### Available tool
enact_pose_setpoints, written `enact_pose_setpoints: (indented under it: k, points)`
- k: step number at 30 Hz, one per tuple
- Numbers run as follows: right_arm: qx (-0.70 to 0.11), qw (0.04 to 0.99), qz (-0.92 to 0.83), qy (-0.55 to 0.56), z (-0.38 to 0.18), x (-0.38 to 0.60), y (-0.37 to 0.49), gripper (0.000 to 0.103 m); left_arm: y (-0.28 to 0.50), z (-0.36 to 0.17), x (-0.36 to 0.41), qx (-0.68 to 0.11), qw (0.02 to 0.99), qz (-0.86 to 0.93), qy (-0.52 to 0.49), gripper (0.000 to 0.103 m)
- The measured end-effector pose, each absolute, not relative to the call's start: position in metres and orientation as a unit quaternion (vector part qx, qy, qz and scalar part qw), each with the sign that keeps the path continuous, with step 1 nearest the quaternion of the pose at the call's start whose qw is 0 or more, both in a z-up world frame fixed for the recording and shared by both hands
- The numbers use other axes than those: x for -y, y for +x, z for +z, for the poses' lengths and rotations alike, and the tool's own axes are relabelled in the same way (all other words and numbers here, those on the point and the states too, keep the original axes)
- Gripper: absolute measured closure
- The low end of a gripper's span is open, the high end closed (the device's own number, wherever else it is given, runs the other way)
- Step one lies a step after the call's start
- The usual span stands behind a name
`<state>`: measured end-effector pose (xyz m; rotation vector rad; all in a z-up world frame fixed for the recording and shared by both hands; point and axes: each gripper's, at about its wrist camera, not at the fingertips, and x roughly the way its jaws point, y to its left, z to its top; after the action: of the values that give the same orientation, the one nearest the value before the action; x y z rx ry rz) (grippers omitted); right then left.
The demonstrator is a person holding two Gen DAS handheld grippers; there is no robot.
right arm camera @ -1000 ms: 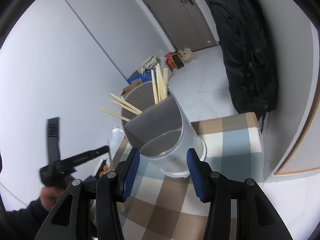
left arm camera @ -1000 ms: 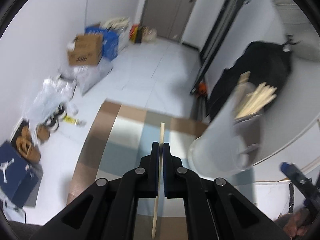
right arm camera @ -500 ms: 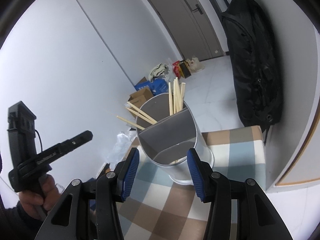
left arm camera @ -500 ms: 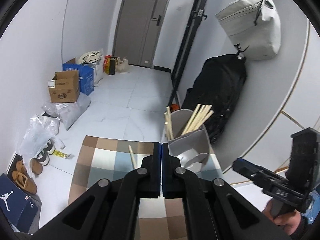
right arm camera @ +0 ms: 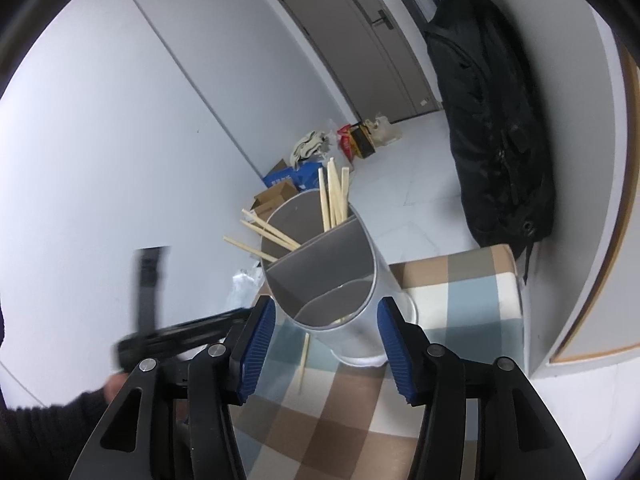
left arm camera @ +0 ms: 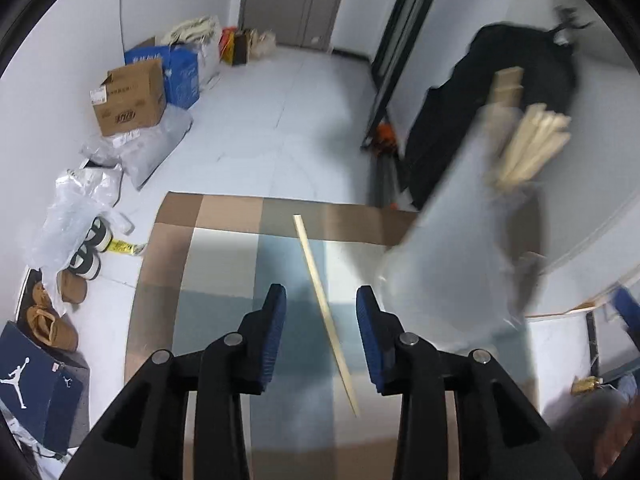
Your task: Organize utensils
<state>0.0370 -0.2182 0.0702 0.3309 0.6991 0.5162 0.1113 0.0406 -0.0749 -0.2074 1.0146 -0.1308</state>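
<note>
My left gripper [left arm camera: 320,334] hangs over the checked cloth [left arm camera: 224,264], jaws spread, having just been opening, and a single wooden chopstick [left arm camera: 324,308] lies on the cloth between them, touched by neither pad. It runs slantwise, near end toward me, far end reaching toward the cloth's far edge.

On my right side, the right gripper [right arm camera: 326,342] has its blue pads [right arm camera: 256,344] set either side of the round utensil holder [right arm camera: 348,304]; those jaws have just been opening too, and I see a gap at each pad, so no pinch on it. The holder stands at the cloth's far left edge in the right wrist view, leaning toward me, grey dividers splitting it into compartments. A bunch of chopsticks [right arm camera: 334,196] stands up from the far compartment, a few more [right arm camera: 260,236] fan out over the left rim. The lone chopstick lies just beside the holder's base.

Beyond the cloth: pale floor tiles, a cardboard box [left arm camera: 128,98] by the left wall, a black bag [right arm camera: 492,120] against the right wall, a grey door [right arm camera: 360,40] at the back.
</note>
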Motion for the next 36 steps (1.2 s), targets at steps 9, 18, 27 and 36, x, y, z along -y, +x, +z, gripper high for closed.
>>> enact_pose_setpoints:
  k: [9, 18, 27, 36]
  points:
    - [-0.357, 0.890, 0.237, 0.158, 0.060, 0.224, 0.040, 0.047, 0.163, -0.114, -0.047, -0.521, 0.844, -0.058, -0.113, 0.073]
    - [-0.367, 0.889, 0.228, 0.153, 0.055, 0.221, 0.045, 0.047, 0.167, -0.121, -0.048, -0.524, 0.846, -0.037, -0.092, 0.100]
    - [-0.372, 0.889, 0.225, 0.146, 0.052, 0.216, 0.043, 0.047, 0.130, -0.108, -0.059, -0.501, 0.858, -0.040, -0.107, 0.103]
    - [-0.359, 0.893, 0.236, 0.136, 0.060, 0.207, 0.039, 0.047, 0.071, -0.035, -0.053, -0.403, 0.904, -0.064, -0.129, 0.103]
